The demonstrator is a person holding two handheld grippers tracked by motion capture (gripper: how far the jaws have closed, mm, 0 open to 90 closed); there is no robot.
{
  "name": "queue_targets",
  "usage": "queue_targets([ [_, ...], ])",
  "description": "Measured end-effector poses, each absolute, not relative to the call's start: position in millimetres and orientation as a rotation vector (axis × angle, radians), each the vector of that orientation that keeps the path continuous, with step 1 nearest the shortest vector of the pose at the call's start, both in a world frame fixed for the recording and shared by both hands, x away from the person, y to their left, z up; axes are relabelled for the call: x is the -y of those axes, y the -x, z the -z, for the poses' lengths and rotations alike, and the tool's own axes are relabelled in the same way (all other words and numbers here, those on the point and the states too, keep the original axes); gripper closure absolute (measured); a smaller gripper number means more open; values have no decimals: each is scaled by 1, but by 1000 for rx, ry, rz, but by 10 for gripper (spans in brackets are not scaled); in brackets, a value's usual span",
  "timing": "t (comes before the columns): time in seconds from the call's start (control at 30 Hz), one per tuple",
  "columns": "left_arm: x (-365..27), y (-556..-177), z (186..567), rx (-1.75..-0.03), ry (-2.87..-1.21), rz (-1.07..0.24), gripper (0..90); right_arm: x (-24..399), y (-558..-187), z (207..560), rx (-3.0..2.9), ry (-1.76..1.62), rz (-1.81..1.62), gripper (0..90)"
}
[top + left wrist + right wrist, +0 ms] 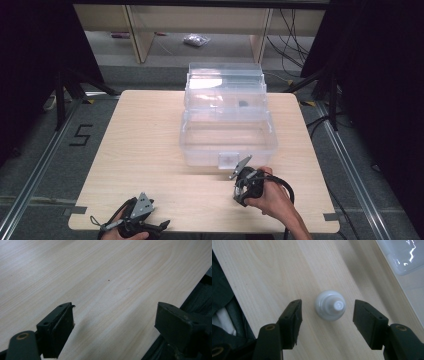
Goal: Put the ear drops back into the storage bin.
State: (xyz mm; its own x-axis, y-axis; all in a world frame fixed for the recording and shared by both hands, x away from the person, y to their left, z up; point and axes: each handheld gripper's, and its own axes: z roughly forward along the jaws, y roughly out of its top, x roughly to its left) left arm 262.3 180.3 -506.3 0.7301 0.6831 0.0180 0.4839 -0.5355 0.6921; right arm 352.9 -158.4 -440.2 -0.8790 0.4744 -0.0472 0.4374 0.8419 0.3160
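Right gripper (326,315) fingers half-open astride white bottle (330,305), not touching

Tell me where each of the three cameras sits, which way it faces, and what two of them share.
High view: above the person's side, looking forward and down on the wooden table and clear plastic box; both hands show, with the left gripper and right gripper.
Left gripper view: rides the left gripper, looking along its wide-apart jaws at bare tabletop.
Right gripper view: rides the right gripper, looking down on a small white bottle between its jaws, untouched.
Shared: the box corner shows in the high and right gripper views.
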Motion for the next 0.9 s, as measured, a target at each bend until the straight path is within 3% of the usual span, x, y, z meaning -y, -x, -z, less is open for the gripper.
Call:
queue_targets([
  [0.9,-181,-262,506,-879,-2237,-375,149,142,-362,449,-2938,-676,-276,594],
])
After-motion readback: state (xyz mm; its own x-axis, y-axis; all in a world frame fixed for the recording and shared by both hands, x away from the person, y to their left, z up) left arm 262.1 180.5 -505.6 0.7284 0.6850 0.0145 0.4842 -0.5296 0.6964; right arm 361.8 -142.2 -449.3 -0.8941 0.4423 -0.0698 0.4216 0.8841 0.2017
